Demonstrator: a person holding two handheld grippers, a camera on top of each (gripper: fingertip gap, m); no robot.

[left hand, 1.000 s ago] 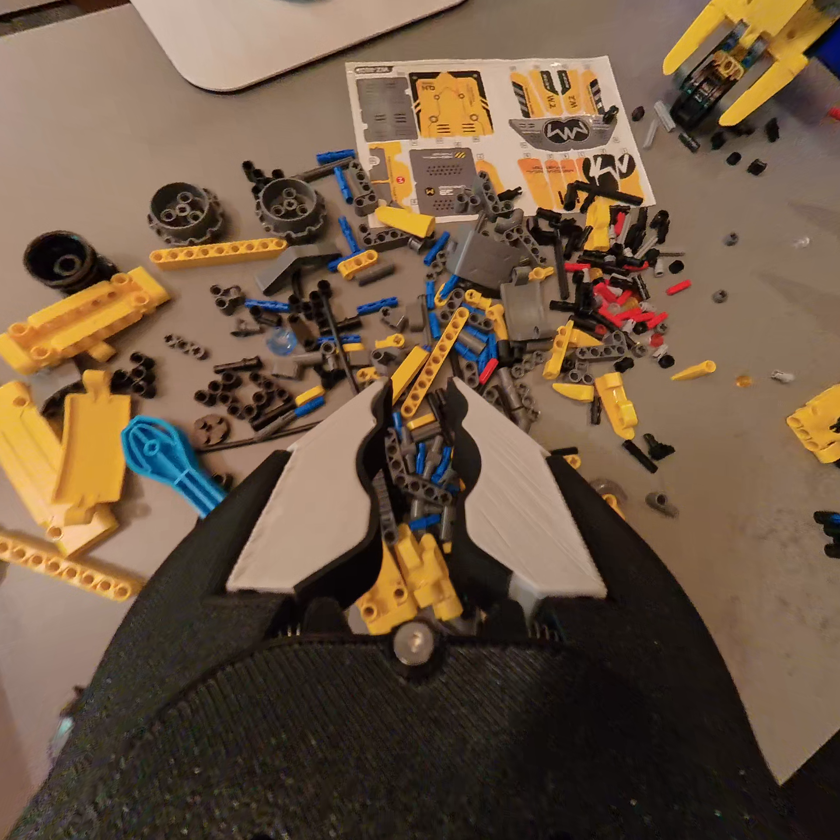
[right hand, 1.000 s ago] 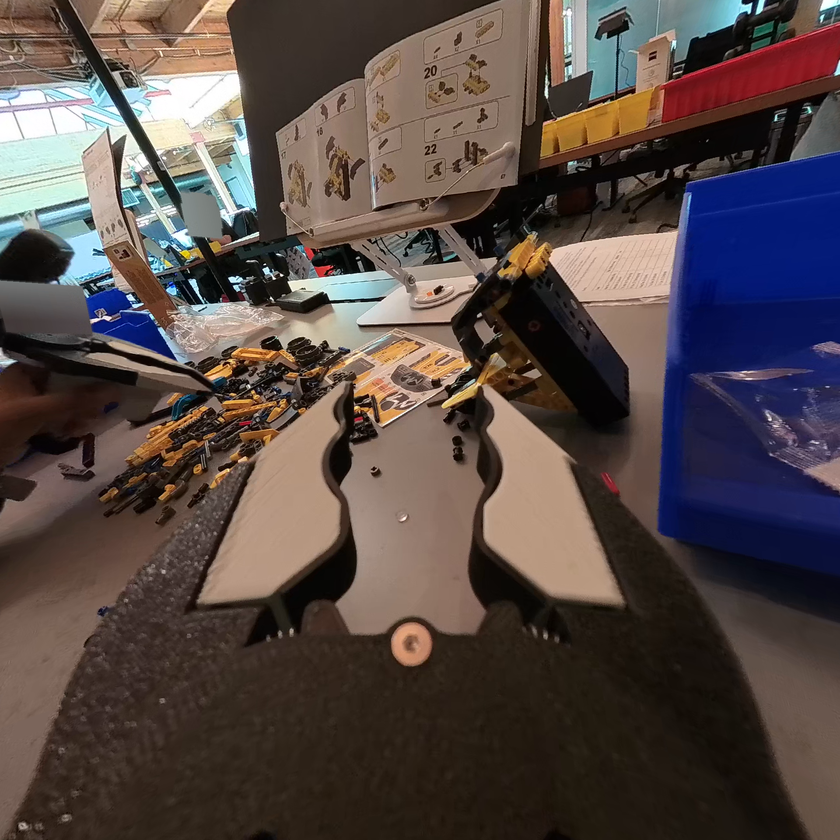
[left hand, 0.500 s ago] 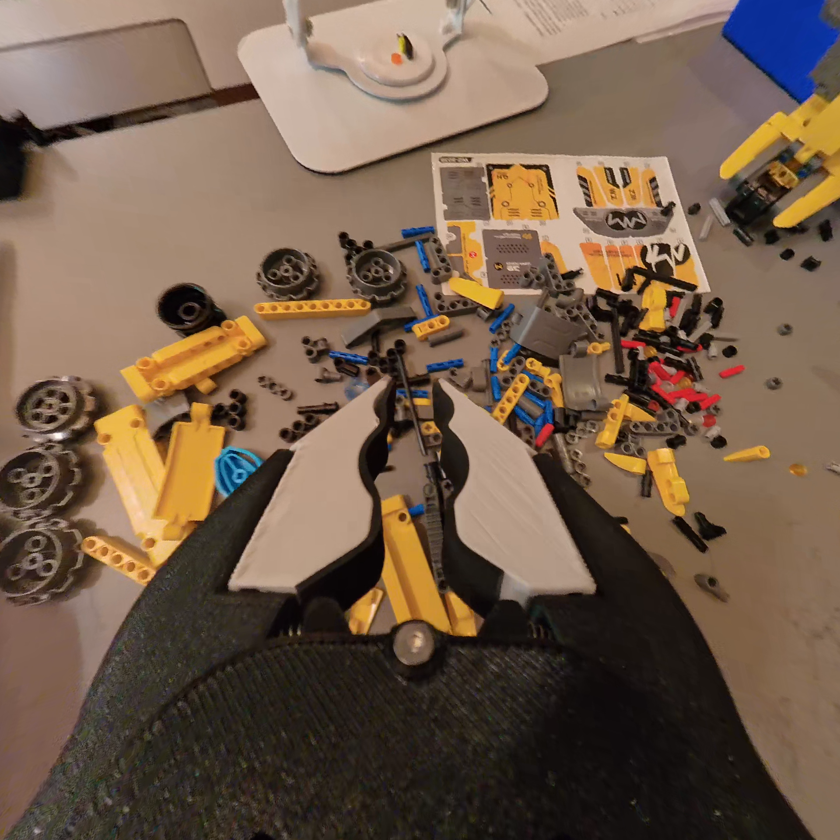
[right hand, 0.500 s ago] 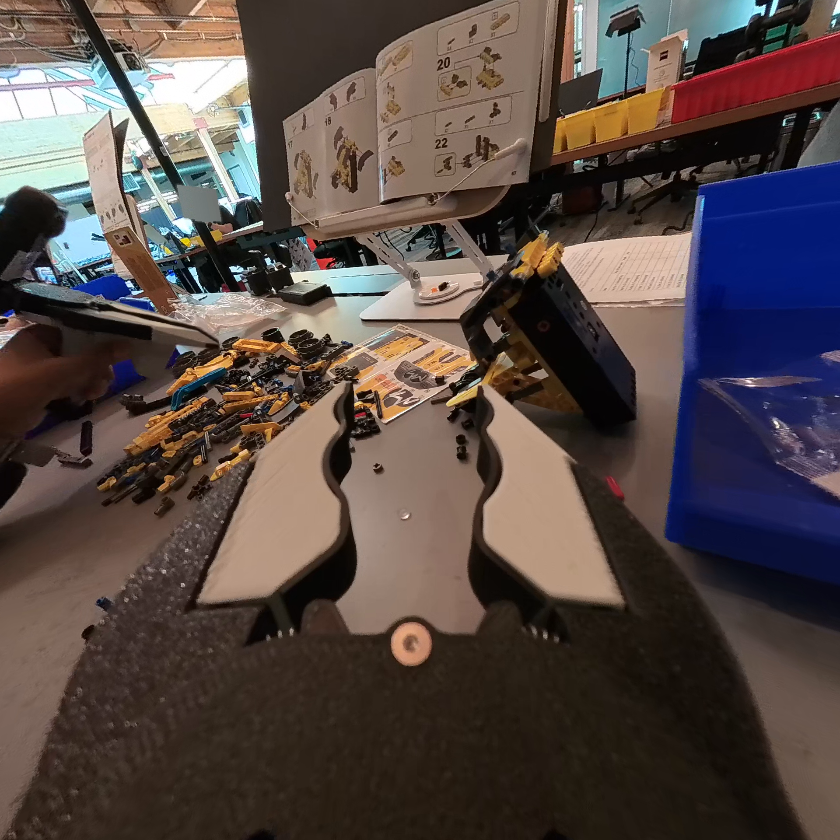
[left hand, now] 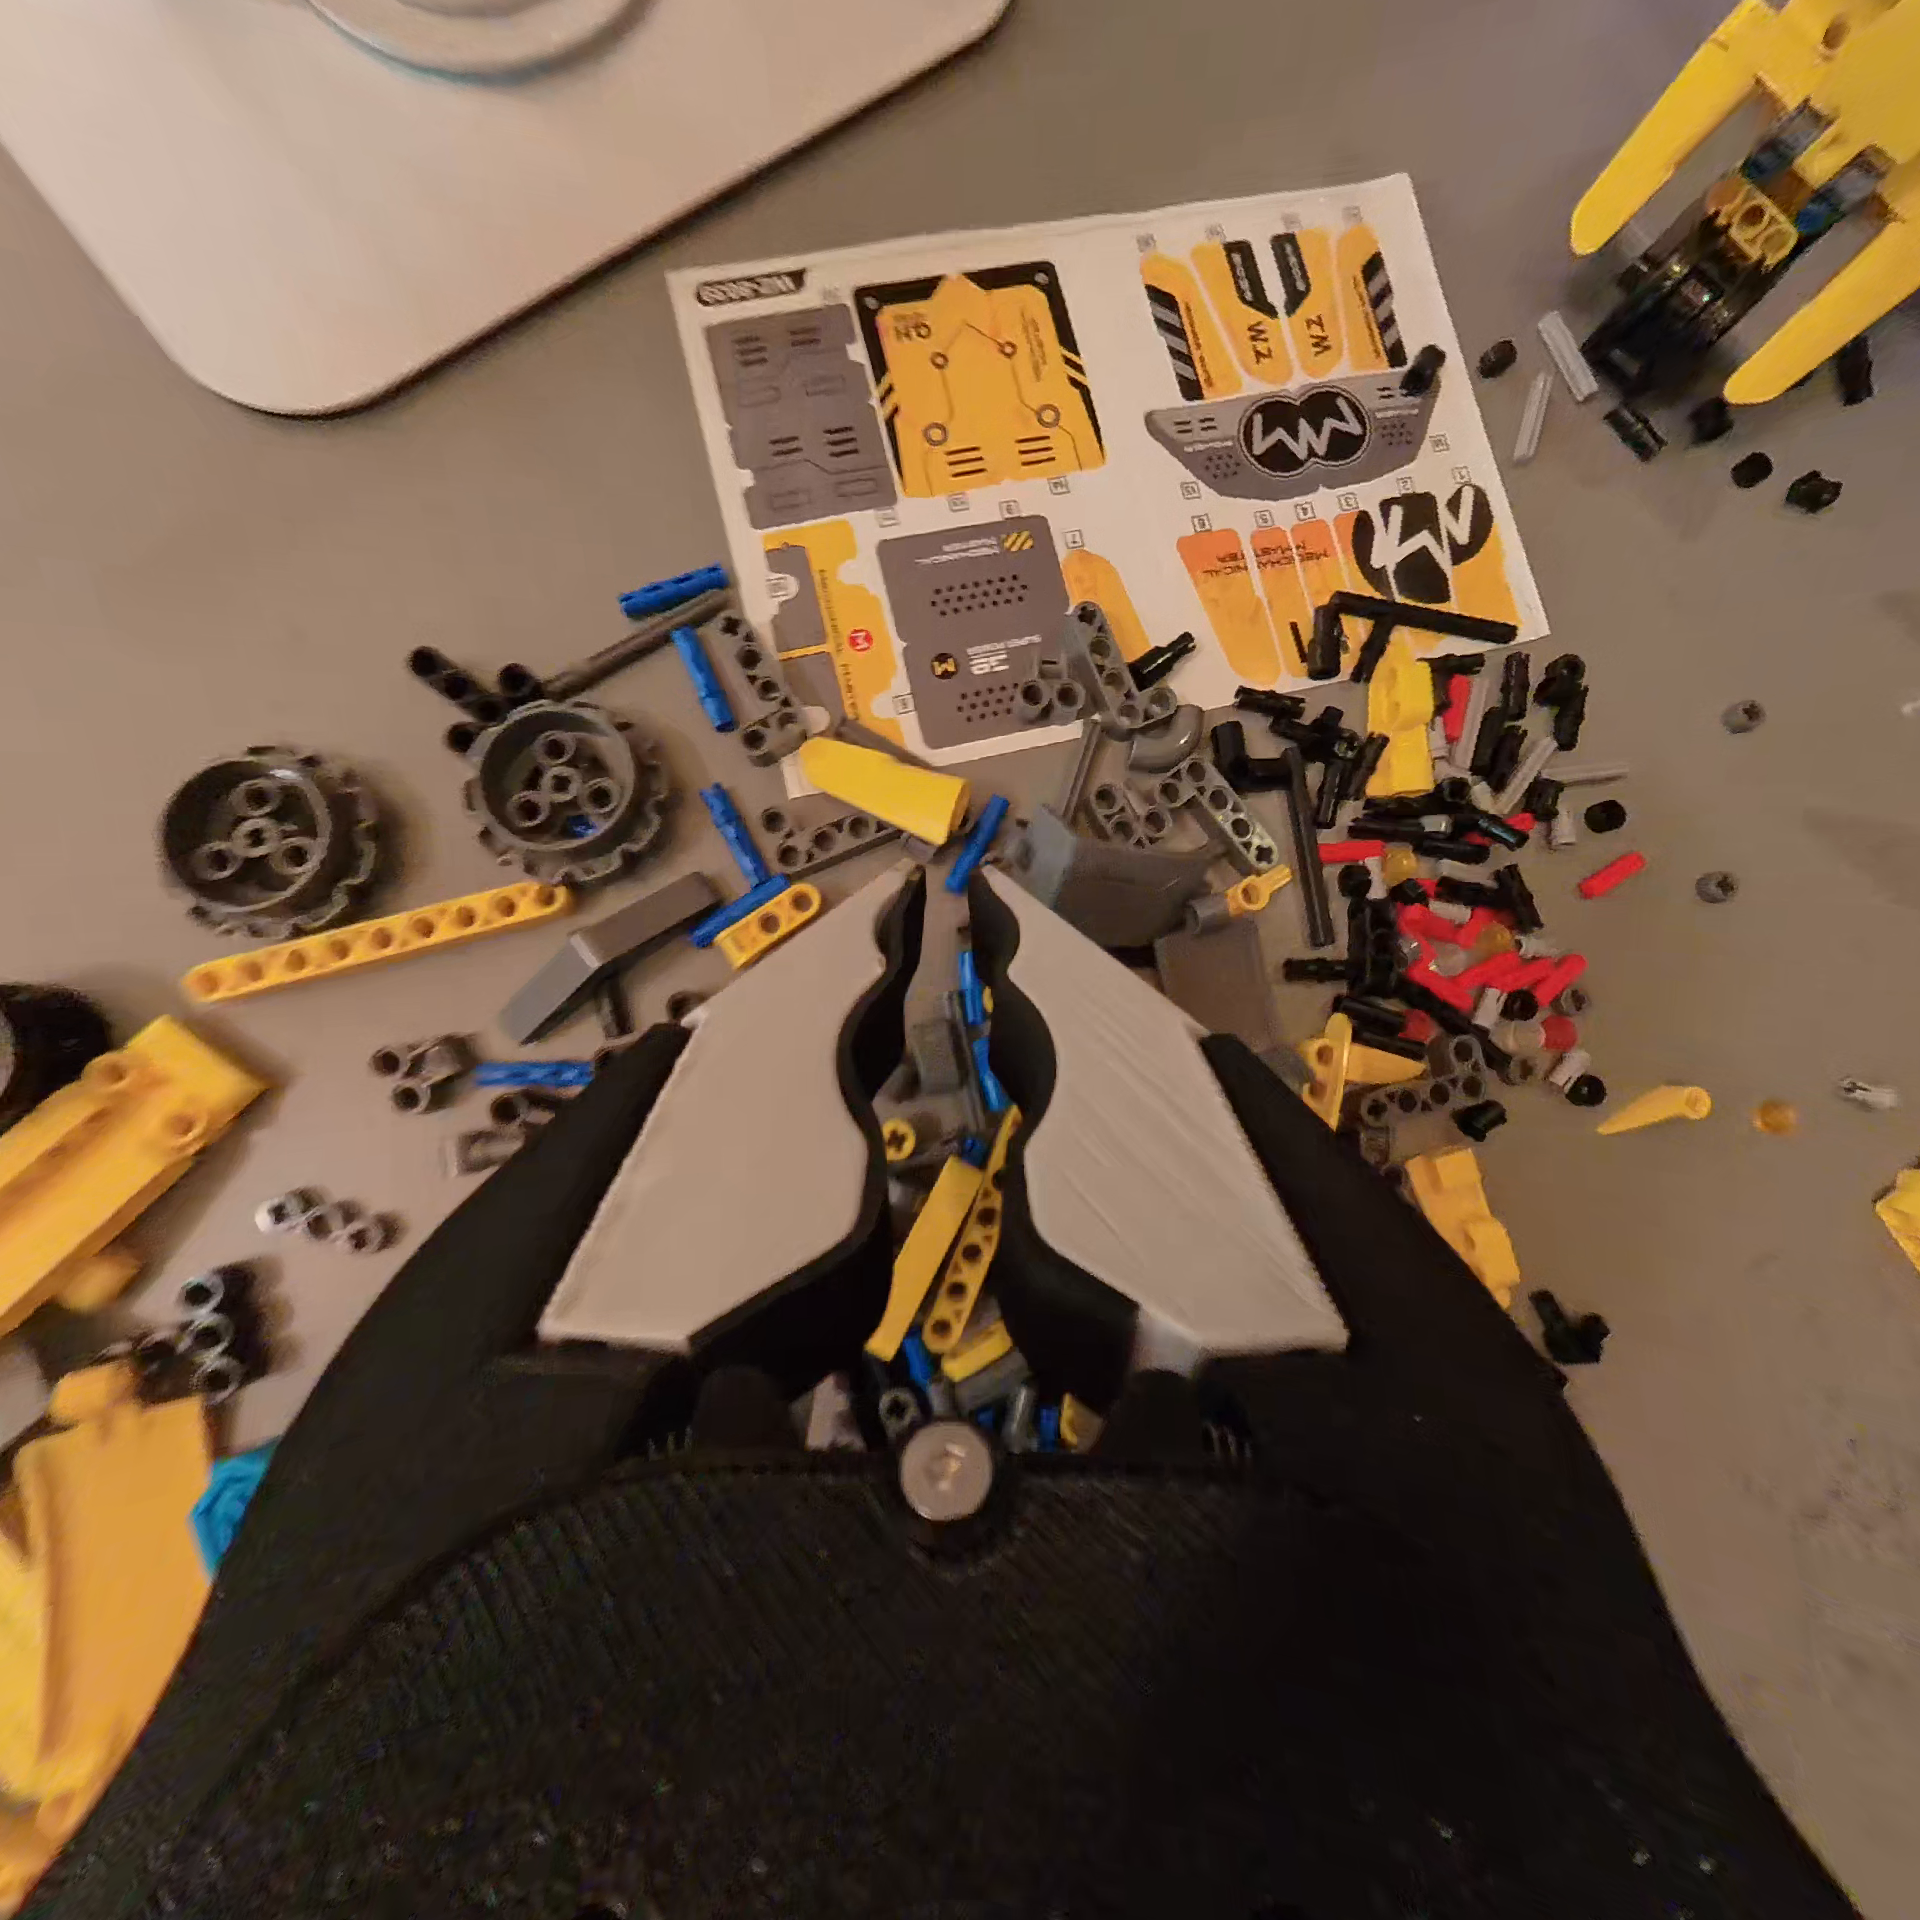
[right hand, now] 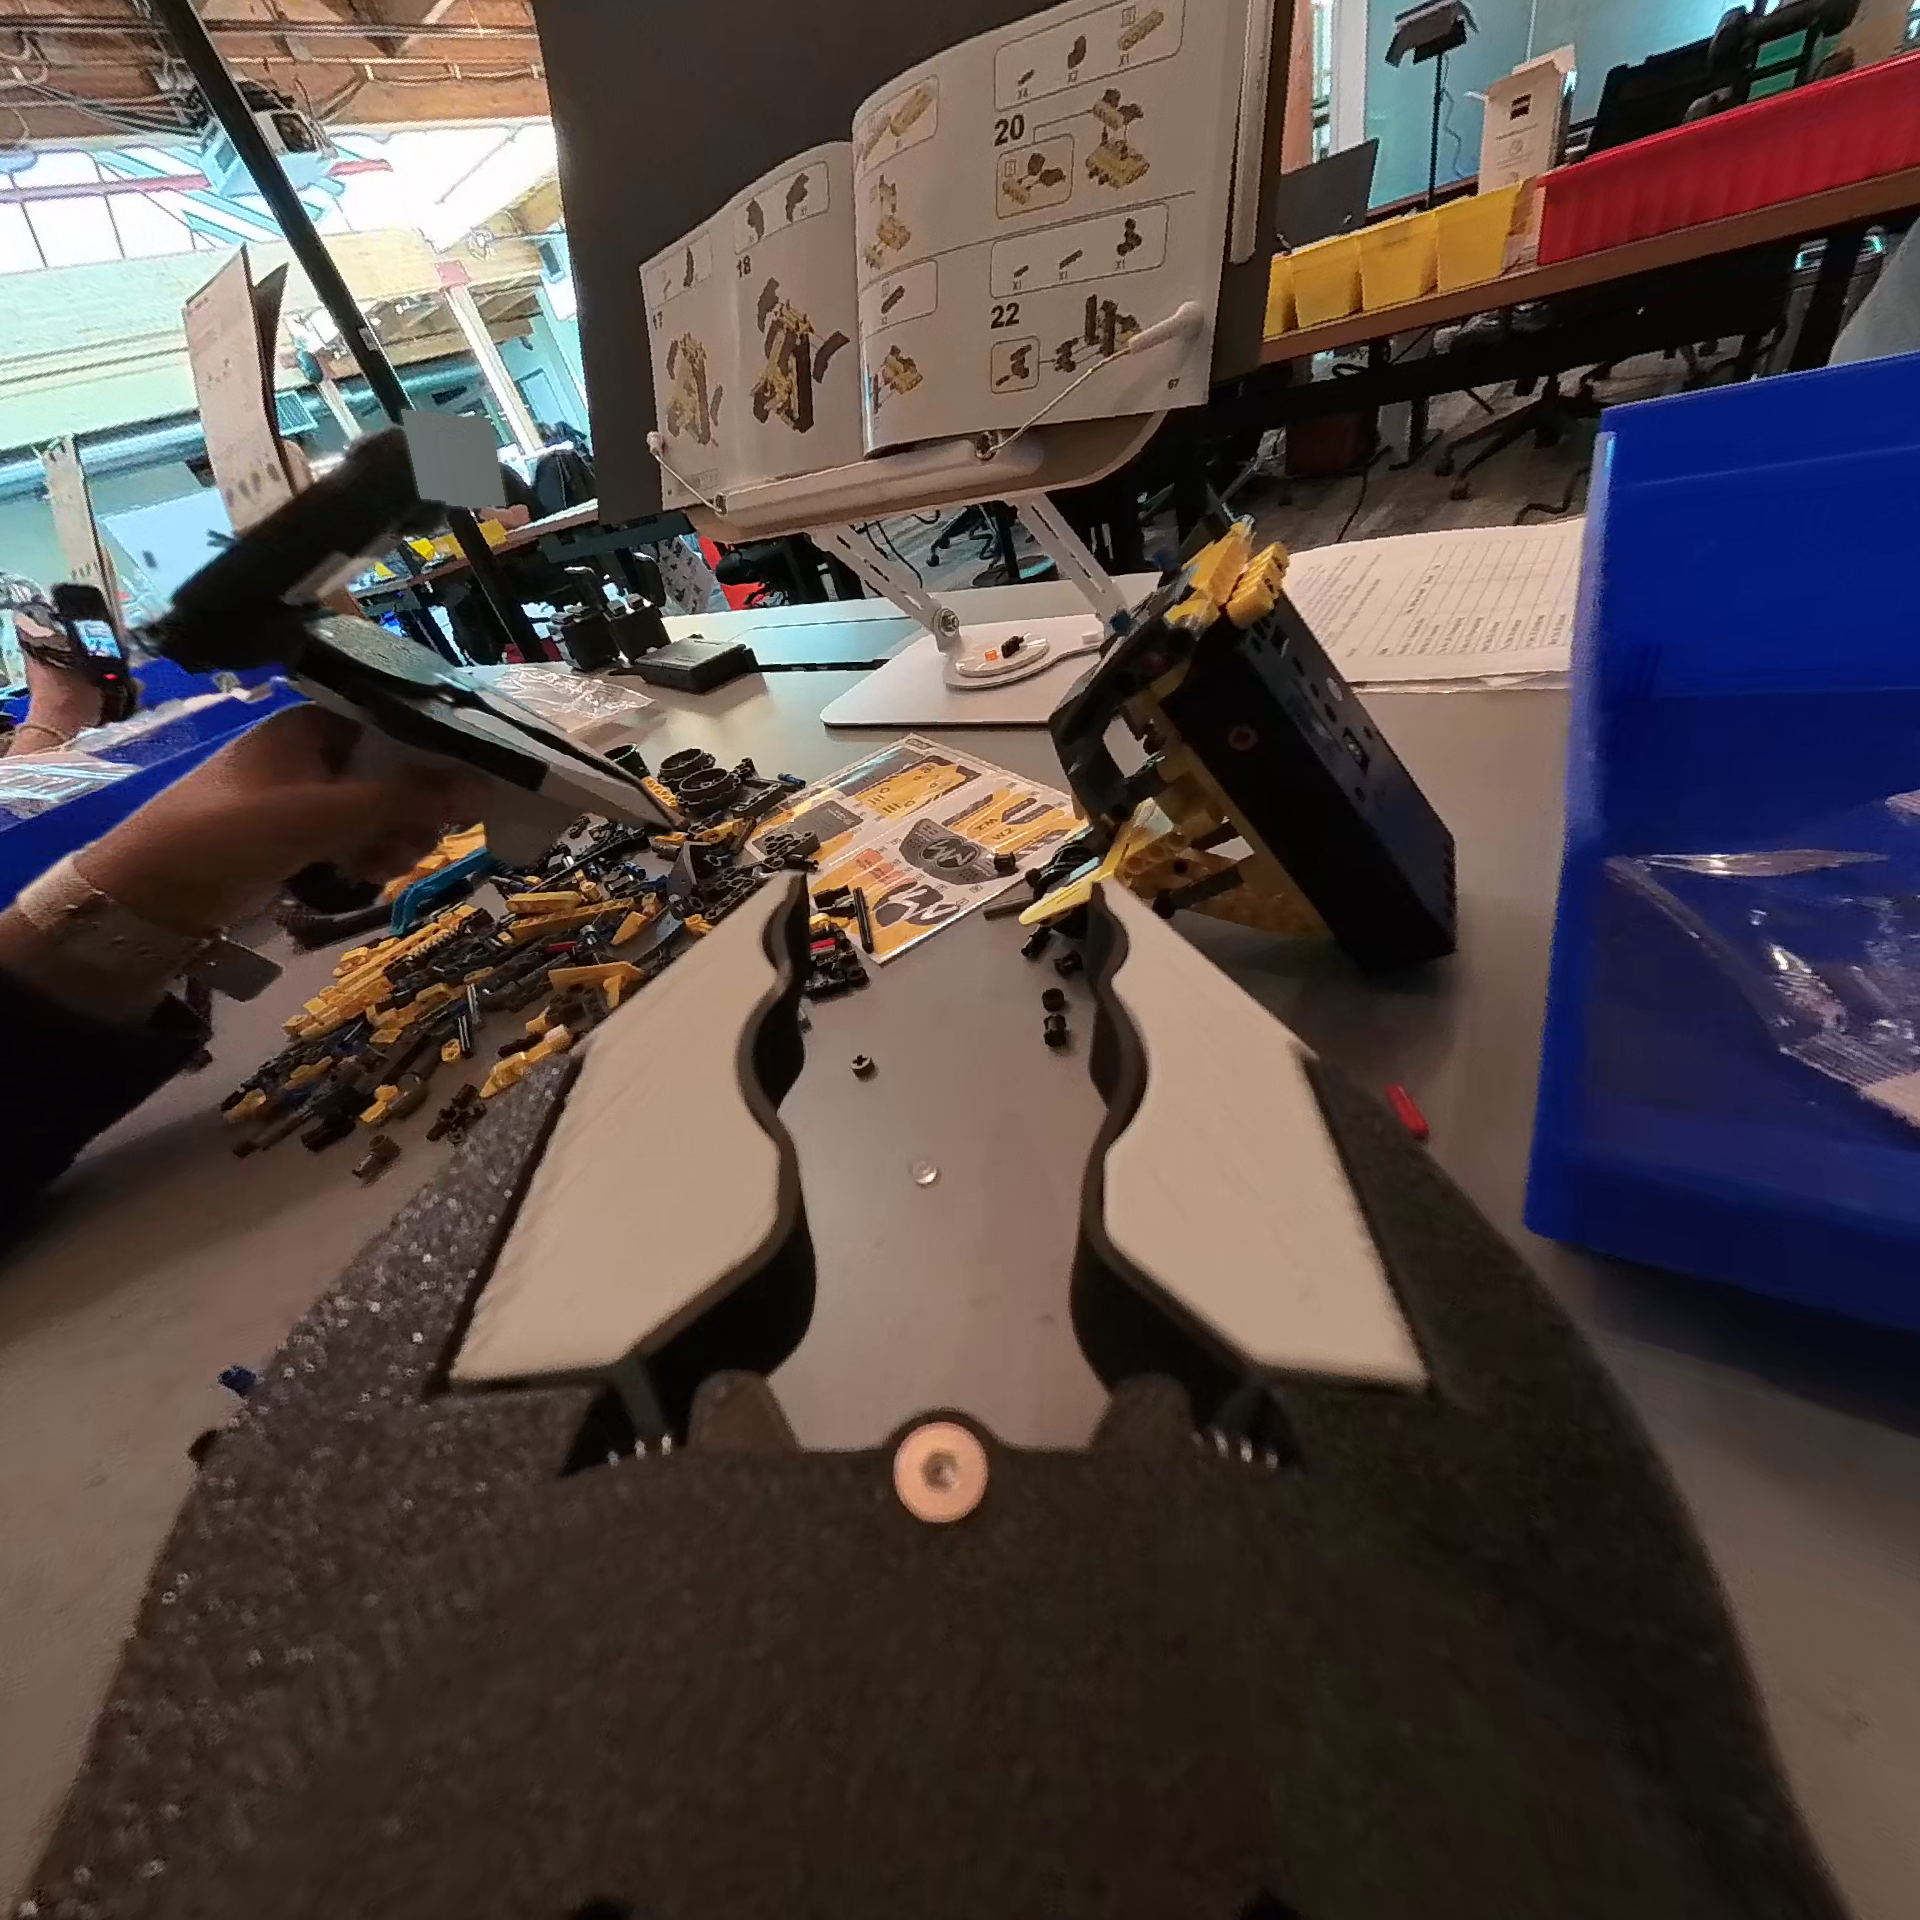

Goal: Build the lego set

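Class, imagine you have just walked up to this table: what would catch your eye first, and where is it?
First, the spread of small yellow, black, blue and red building-toy parts on the grey table, with the left gripper over it, jaws nearly closed. Beside it lies a sticker sheet. In the right wrist view, an open instruction booklet on a stand faces a tilted, half-built yellow and black model, next to a blue bin.

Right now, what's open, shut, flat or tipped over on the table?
left gripper, jaws nearly shut over loose pieces
right gripper, jaws open, empty
instruction booklet, open on its stand
half-built model, tilted, not upright
sticker sheet, flat, pieces on its edge
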